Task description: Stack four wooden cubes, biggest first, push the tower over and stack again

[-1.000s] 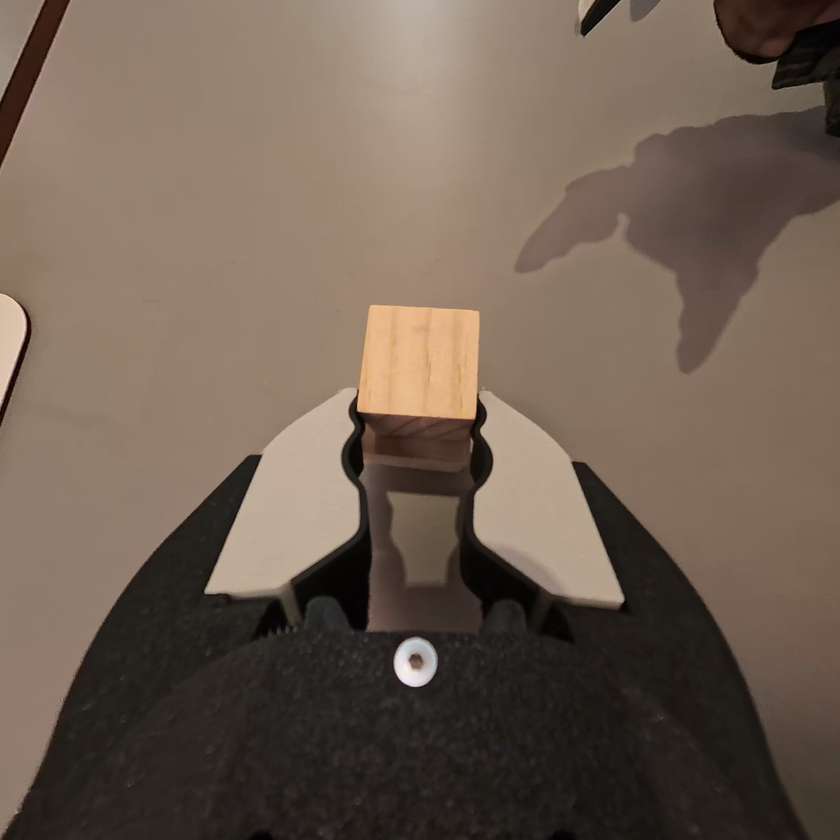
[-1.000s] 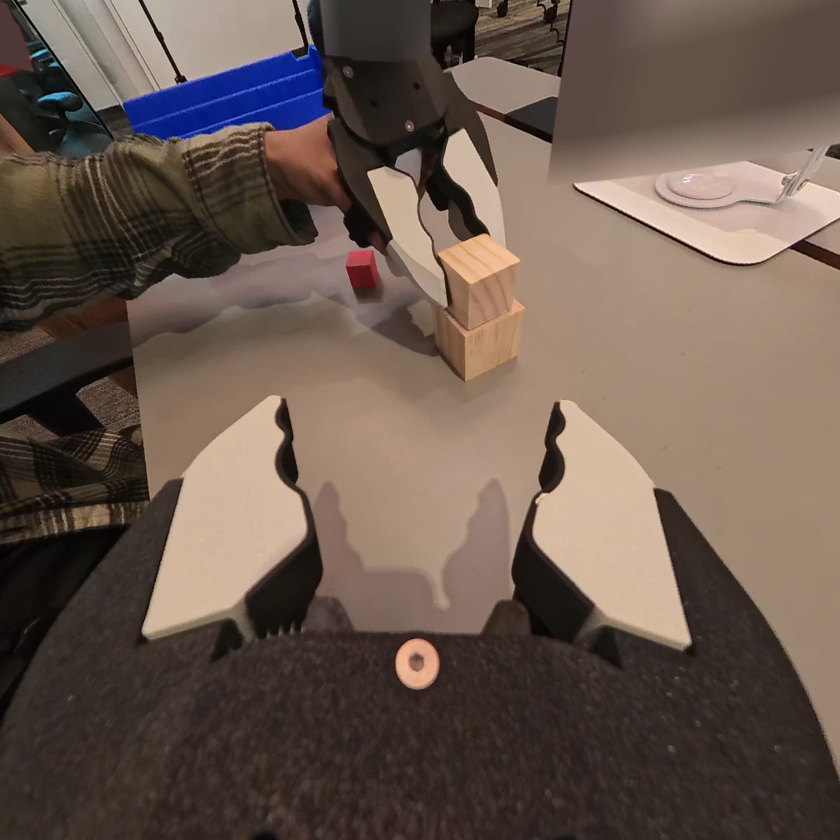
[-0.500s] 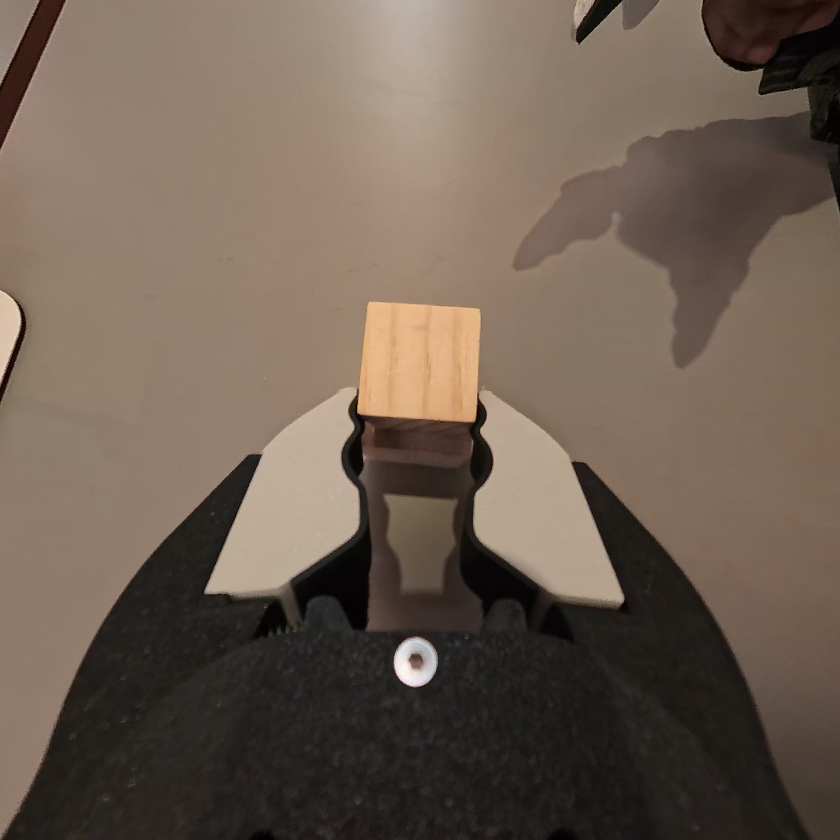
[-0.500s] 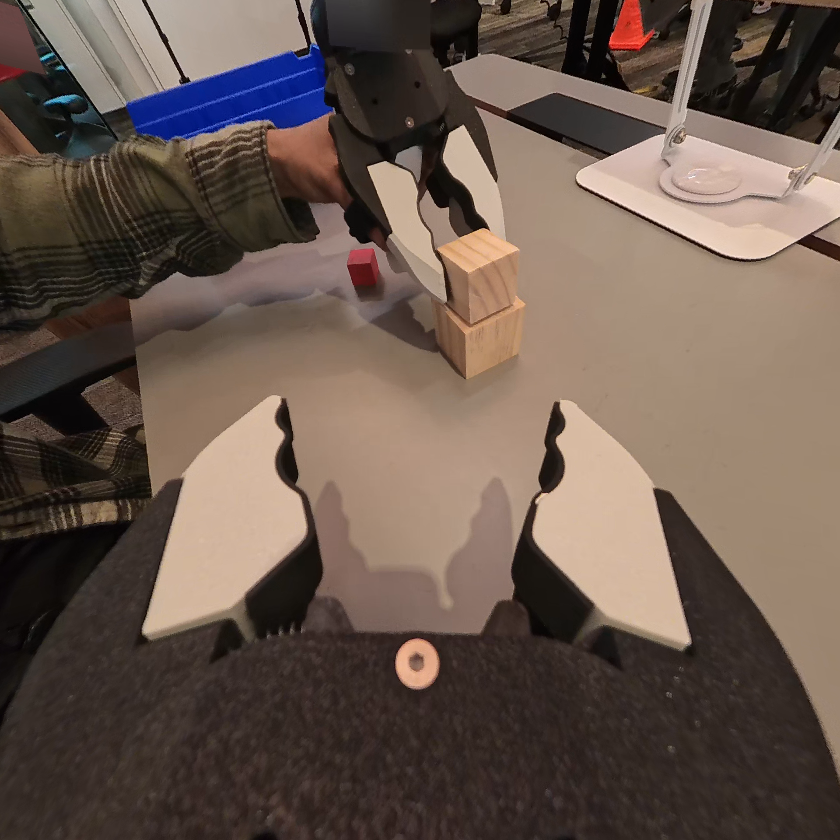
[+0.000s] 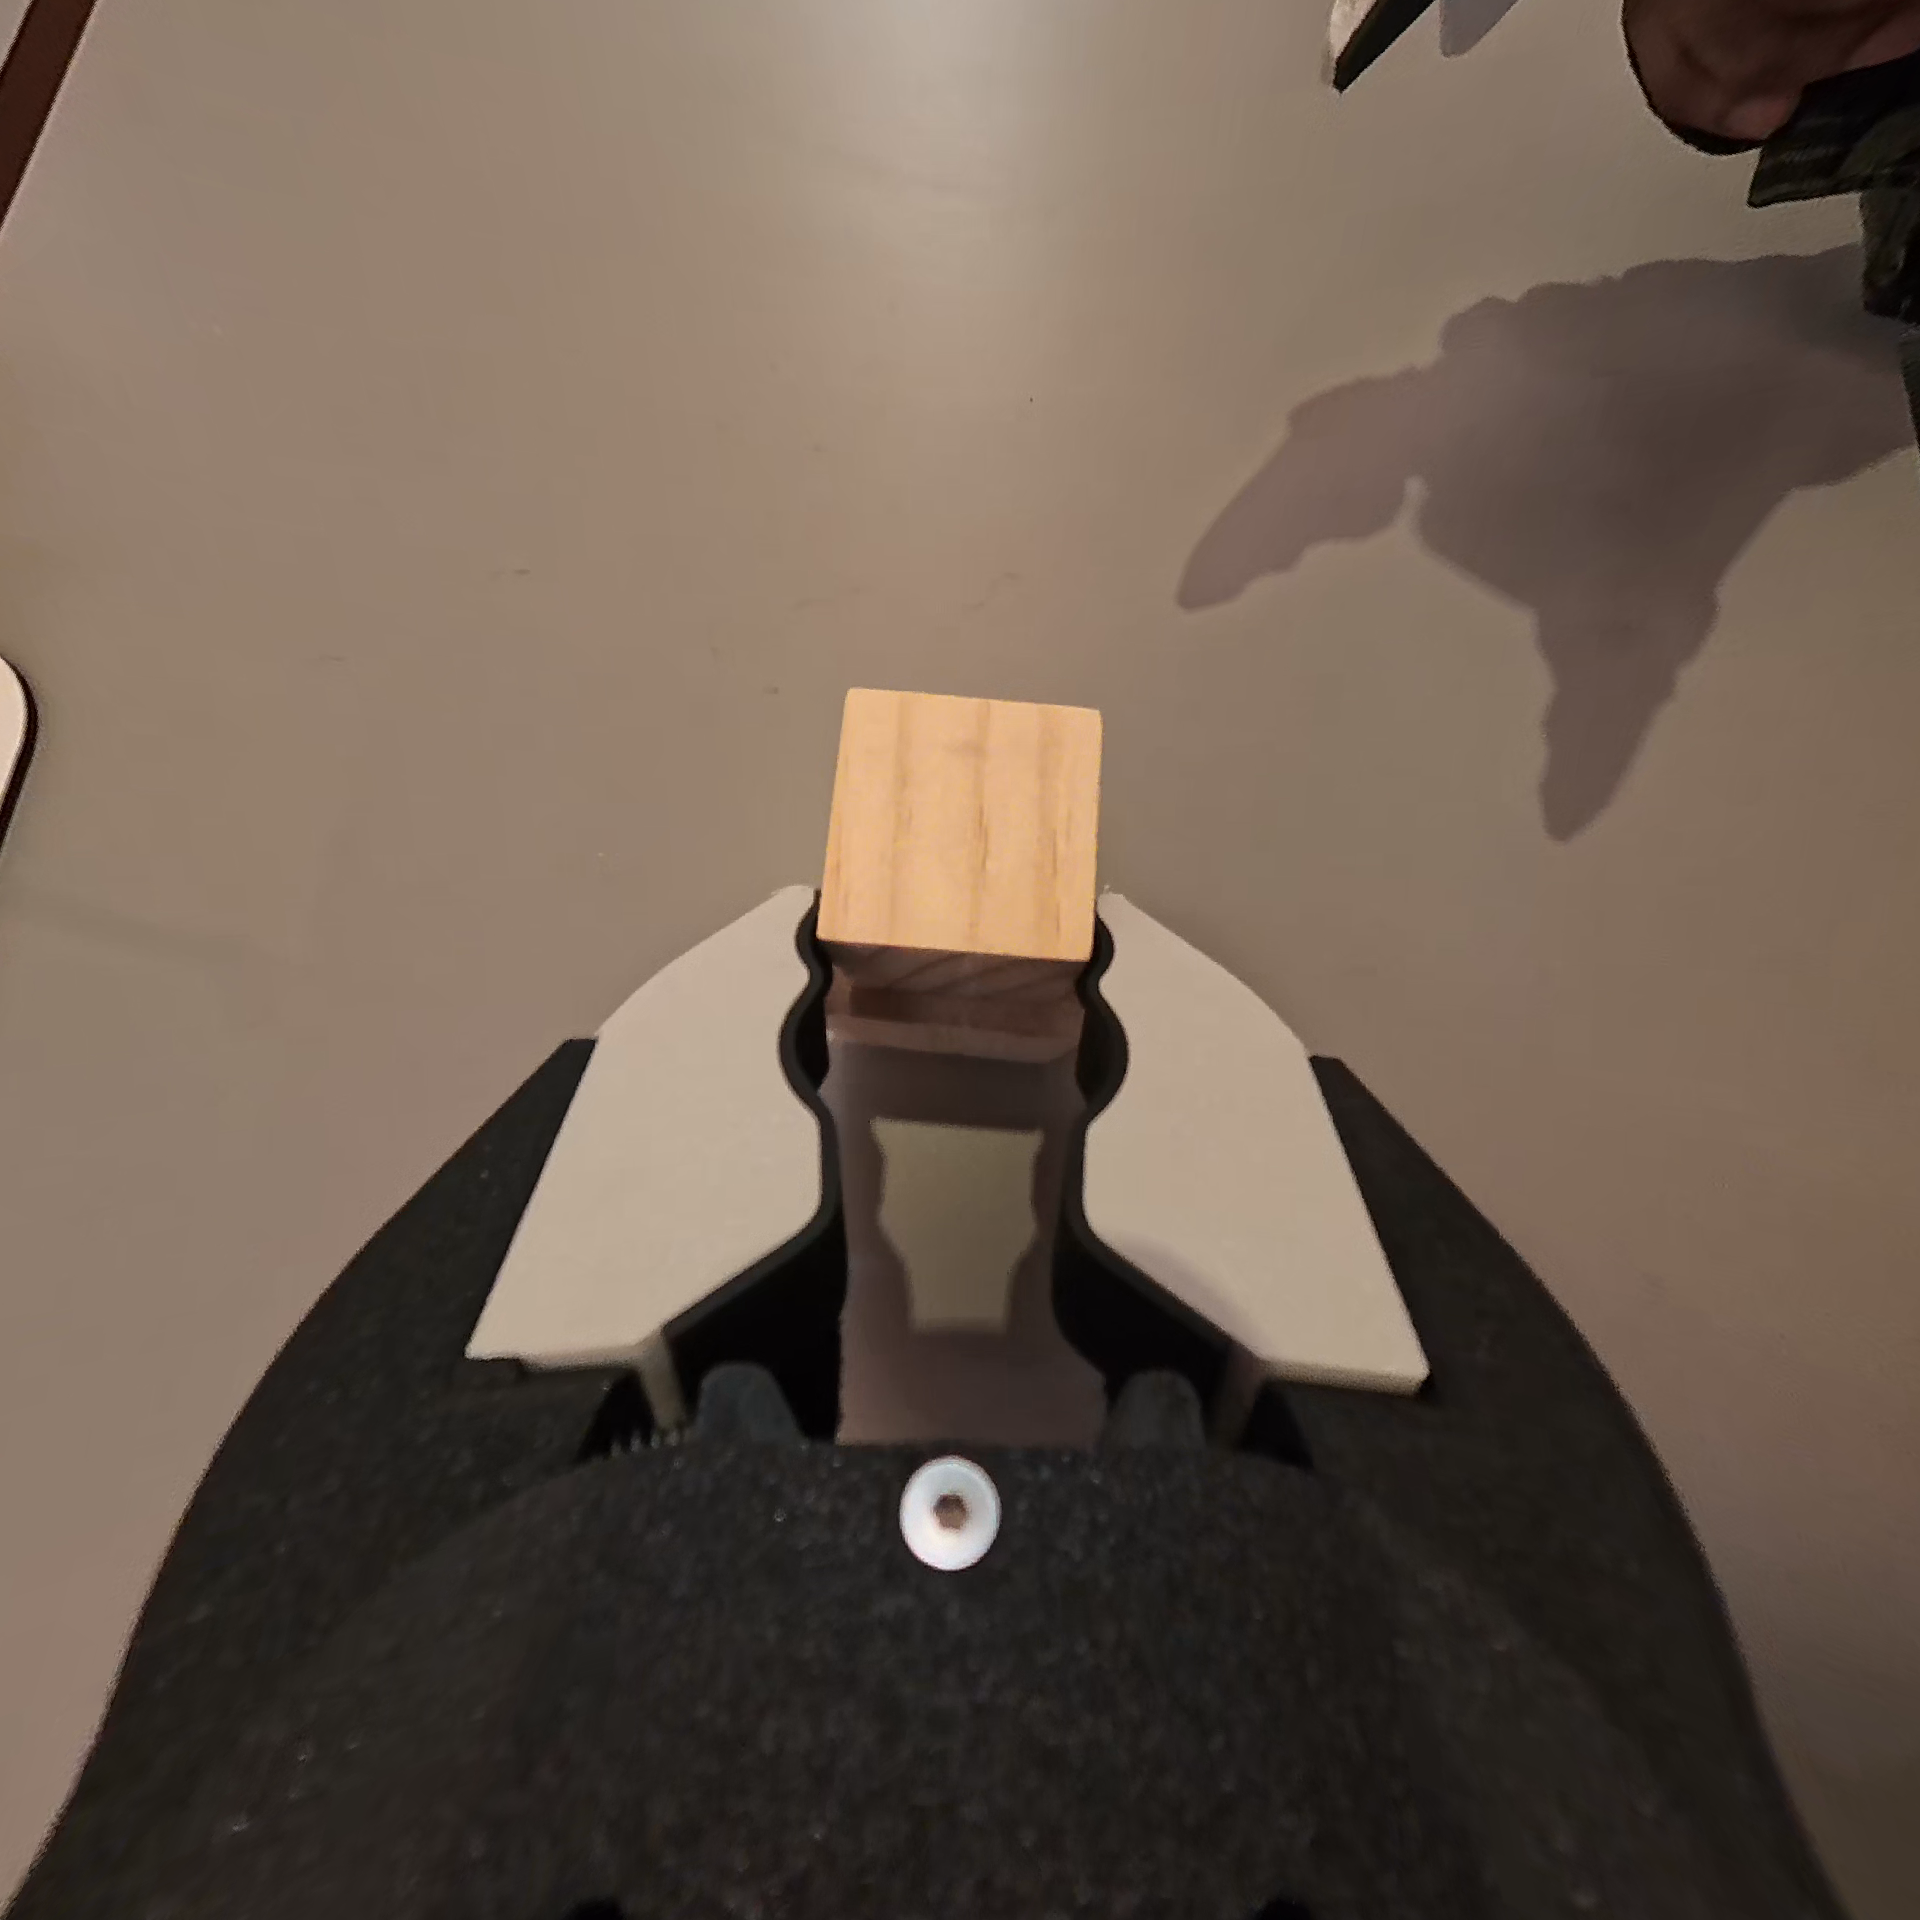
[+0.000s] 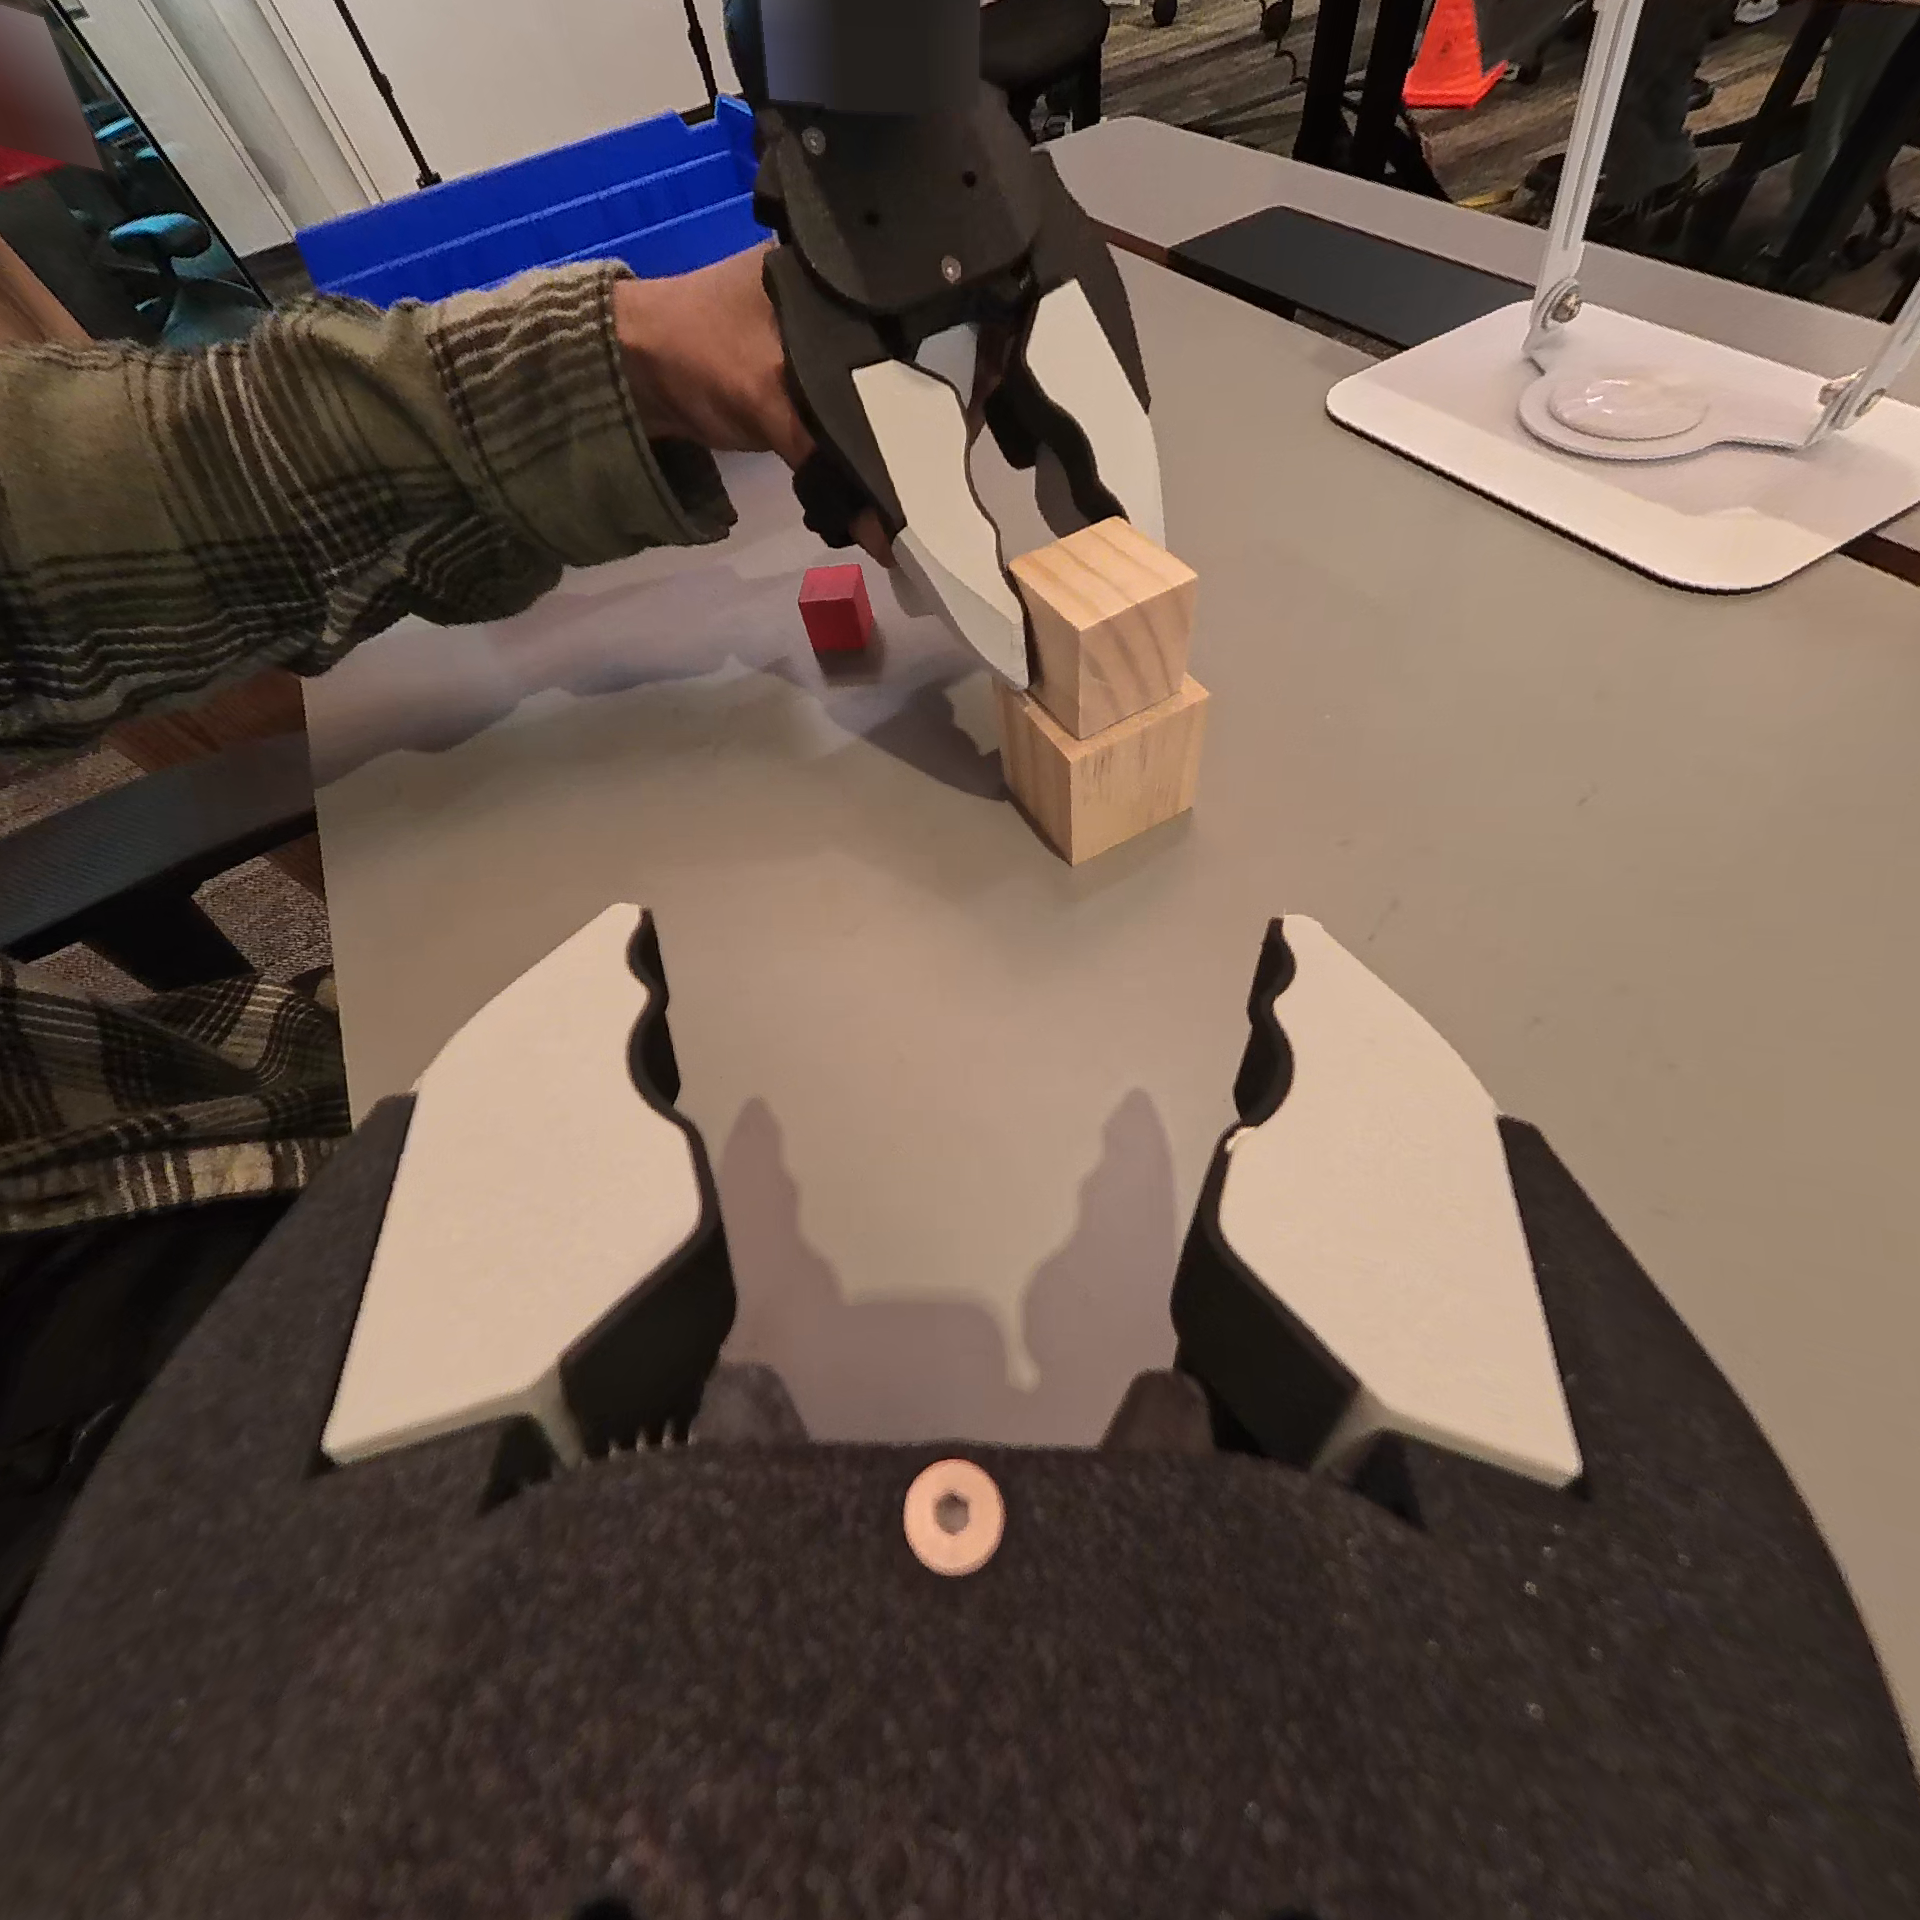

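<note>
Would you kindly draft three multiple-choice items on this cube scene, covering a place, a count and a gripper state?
1. Where is the red cube?
A. atop the tower
B. on the table, left of the tower
C. in the right gripper

2. How many wooden cubes are stacked?
A. two
B. three
C. four

3. The left gripper is:
A. empty
B. shut on the upper cube
C. out of view

Answers: B, it lies alone on the table; A, the upper cube sits on the lower cube; B, its fingers flank that cube.

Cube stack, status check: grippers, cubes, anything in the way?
Left hand-held gripper shut on upper cube, seated on base cube. Right hand-held gripper open, empty. Red cube beside the stack, clear of it.
</note>
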Motion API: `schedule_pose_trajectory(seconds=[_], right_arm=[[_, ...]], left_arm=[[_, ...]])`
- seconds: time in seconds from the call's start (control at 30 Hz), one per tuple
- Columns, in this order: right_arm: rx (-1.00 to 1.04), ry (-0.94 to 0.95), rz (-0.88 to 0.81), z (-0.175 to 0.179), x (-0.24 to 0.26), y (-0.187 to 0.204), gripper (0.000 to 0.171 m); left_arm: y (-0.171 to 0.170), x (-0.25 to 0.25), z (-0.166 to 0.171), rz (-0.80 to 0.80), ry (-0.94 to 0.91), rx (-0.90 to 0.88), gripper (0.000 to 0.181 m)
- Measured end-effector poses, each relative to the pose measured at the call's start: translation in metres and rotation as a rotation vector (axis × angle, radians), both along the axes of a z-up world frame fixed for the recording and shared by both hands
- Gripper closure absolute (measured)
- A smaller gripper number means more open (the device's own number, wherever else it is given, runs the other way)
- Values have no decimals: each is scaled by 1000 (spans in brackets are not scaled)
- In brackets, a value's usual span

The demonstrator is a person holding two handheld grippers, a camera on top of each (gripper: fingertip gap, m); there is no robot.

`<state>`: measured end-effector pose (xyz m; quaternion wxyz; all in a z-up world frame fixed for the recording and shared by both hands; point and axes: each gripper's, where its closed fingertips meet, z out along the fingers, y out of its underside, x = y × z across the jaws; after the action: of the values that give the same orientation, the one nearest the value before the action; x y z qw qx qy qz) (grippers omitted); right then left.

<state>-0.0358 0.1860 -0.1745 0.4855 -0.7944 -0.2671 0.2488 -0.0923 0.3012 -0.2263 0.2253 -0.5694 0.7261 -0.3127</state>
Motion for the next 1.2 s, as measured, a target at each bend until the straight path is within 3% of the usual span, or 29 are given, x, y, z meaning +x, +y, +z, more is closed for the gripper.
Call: schedule_pose_trajectory(seconds=[0.17, 0.33, 0.63, 0.9, 1.2], right_arm=[[-2, 0, 5, -1, -1, 0, 63], [2, -3, 6, -1, -1, 0, 62], [8, -13, 29, -1, -9, -1, 62], [32, -51, 70, 1, -21, -5, 61], [33, -67, 97, -5, -25, -4, 61]], left_arm=[[2, 1, 0, 16, -12, -5, 119], [11, -23, 21, 38, -44, 29, 101], [14, -123, 9, 15, 21, 9, 114], [7, -145, -31, -108, 183, 38, 122], [15, -155, -28, -256, 465, 255, 131]])
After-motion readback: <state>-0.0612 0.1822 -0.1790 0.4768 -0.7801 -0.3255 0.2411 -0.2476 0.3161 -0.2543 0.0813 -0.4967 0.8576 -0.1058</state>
